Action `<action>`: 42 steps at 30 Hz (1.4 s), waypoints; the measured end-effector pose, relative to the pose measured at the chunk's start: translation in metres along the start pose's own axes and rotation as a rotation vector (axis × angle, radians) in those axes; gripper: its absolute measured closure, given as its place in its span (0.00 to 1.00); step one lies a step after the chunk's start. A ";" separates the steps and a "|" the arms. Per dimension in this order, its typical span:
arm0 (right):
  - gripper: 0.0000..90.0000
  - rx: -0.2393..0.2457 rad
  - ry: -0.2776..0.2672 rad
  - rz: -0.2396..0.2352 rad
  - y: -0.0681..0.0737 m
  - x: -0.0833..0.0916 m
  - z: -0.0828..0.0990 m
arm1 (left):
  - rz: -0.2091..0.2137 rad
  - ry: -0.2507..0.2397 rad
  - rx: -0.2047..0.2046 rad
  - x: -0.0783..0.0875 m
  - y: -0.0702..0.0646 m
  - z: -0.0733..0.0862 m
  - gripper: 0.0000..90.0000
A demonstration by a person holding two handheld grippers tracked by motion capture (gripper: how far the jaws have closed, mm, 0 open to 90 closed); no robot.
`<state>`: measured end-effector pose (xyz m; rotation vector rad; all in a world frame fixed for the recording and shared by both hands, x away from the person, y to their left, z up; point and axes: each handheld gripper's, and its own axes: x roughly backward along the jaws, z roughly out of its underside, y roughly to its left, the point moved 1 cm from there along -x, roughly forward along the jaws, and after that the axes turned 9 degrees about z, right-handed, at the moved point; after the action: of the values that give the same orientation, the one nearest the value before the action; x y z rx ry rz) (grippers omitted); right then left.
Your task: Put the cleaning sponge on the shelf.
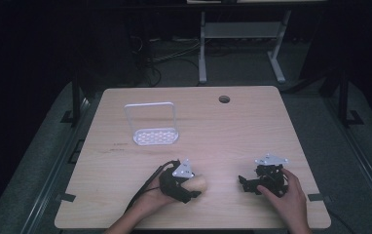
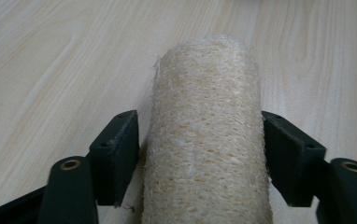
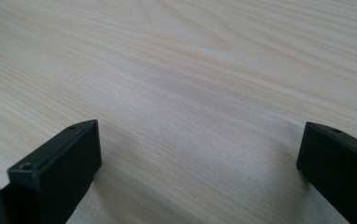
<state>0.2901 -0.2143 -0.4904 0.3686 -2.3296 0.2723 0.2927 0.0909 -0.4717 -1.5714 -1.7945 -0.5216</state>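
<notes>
Left gripper (image 2: 200,154): black jaws set either side of a pale beige, fibrous loofah cylinder (image 2: 207,140), right pad pressed against its flank, left pad touching or just shy of it; grip closing rather than firm. No earlier picture to compare.

Held item: loofah cylinder, lying on its side on the light wood table (image 1: 232,126), lower centre of the high view (image 1: 197,184). Judged very light, dry, springy and coarse; rough weave unlikely to slip; likely to squash under a hard squeeze but not to break. Best hold judged across the middle of its length, jaws square to the long axis, as now.

Right gripper (image 3: 200,154): jaws spread wide, nothing between them, bare table beneath; lower right of the high view (image 1: 264,181), well apart from the loofah.

Surroundings: white perforated metal rack with tall wire loop (image 1: 152,126), upper left of the tabletop; round cable hole (image 1: 224,99) near the far edge. No obstruction between loofah and rack.
</notes>
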 end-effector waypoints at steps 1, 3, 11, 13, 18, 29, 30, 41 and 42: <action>0.00 0.000 0.000 0.000 0.000 0.000 0.000 | 0.003 -0.002 0.002 0.000 0.000 0.000 0.39; 0.00 0.000 0.000 0.000 0.000 0.000 0.000 | 0.007 -0.005 0.003 0.001 0.000 0.000 0.42; 0.00 0.000 0.000 0.000 0.000 0.000 0.000 | 0.003 -0.001 0.002 0.001 -0.001 0.000 0.45; 0.00 0.000 0.000 0.000 0.000 0.000 0.000 | -0.001 0.004 0.000 0.002 -0.002 0.000 0.45; 0.00 0.000 0.000 0.000 0.000 0.000 0.000 | 0.000 0.000 0.008 0.004 -0.001 0.000 0.45; 0.00 0.000 0.000 0.000 0.000 0.000 0.000 | -0.014 -0.006 0.023 0.012 0.000 0.001 0.45; 0.00 0.000 0.000 0.000 0.000 0.000 0.000 | -0.015 -0.012 0.028 0.012 0.000 0.001 0.46; 0.00 0.000 0.000 0.000 0.000 0.000 0.000 | -0.037 -0.021 0.044 0.023 0.004 0.004 0.46; 0.00 0.000 0.000 0.000 0.000 0.000 0.000 | -0.038 -0.031 0.054 0.024 0.005 0.005 0.46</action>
<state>0.2901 -0.2144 -0.4904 0.3688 -2.3298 0.2727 0.2952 0.1117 -0.4586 -1.5186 -1.8497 -0.4647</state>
